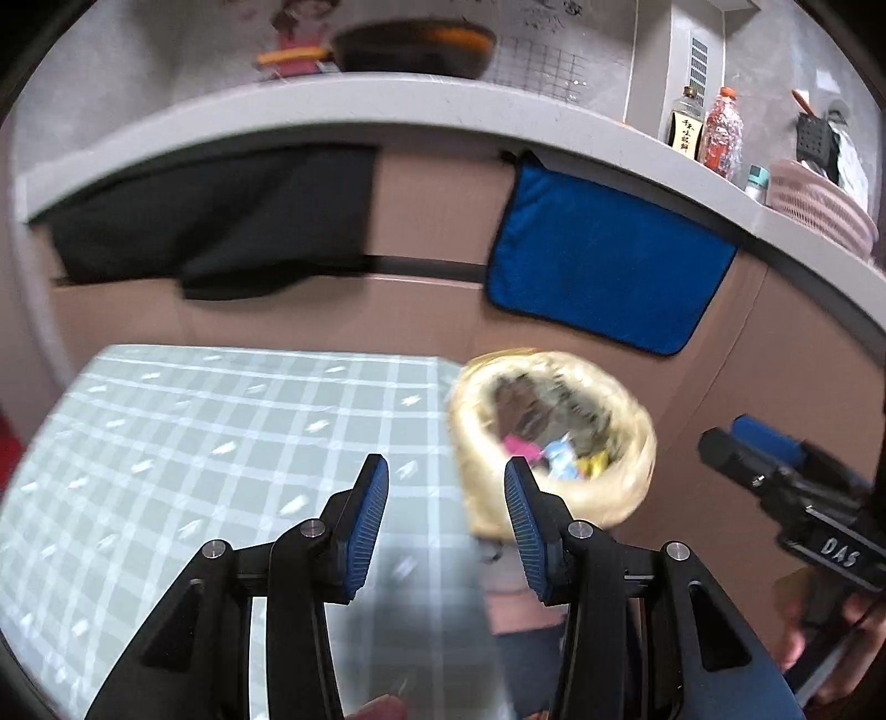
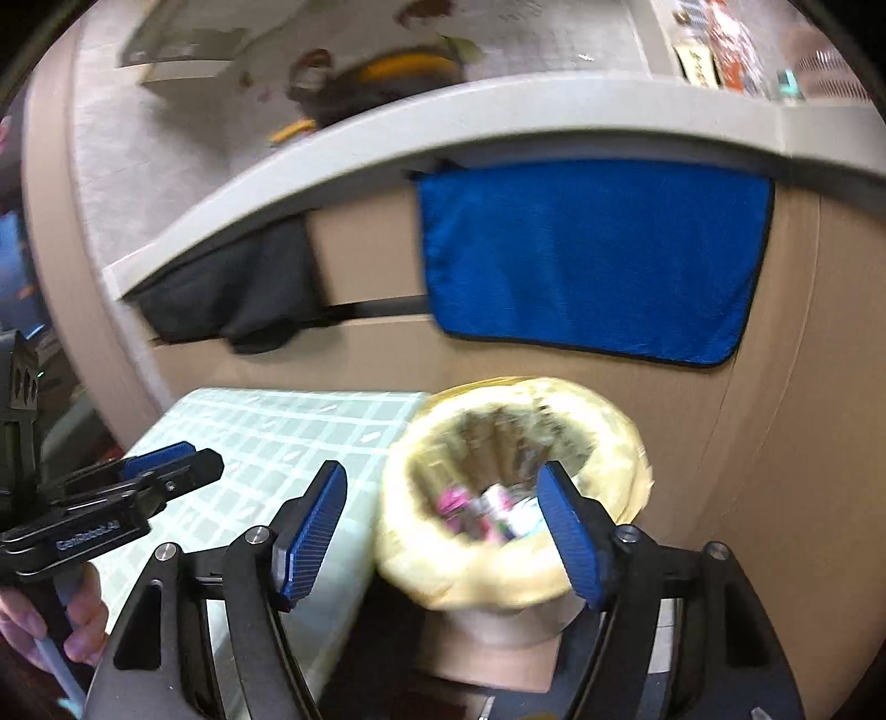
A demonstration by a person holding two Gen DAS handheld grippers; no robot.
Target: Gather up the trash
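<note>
A bin lined with a yellow bag (image 1: 626, 399) (image 2: 609, 410) stands beside the right edge of a table under a green checked cloth (image 1: 221, 432) (image 2: 266, 432). Colourful wrappers (image 1: 559, 459) (image 2: 487, 507) lie inside the bin. My left gripper (image 1: 446, 471) is open and empty above the table's right edge, its right finger in front of the bin's rim. It also shows at the left of the right wrist view, left gripper (image 2: 188, 459). My right gripper (image 2: 441, 476) hangs open and empty over the bin's mouth. At the right of the left wrist view, the right gripper (image 1: 714, 440) shows blurred.
A blue towel (image 1: 603, 260) (image 2: 592, 260) and a black cloth (image 1: 221, 221) (image 2: 243, 288) hang from the grey counter edge behind the bin. On the counter stand a pan (image 1: 415, 47), bottles (image 1: 720, 130) and a pink basket (image 1: 825, 205). A hand (image 2: 83, 609) holds the left gripper.
</note>
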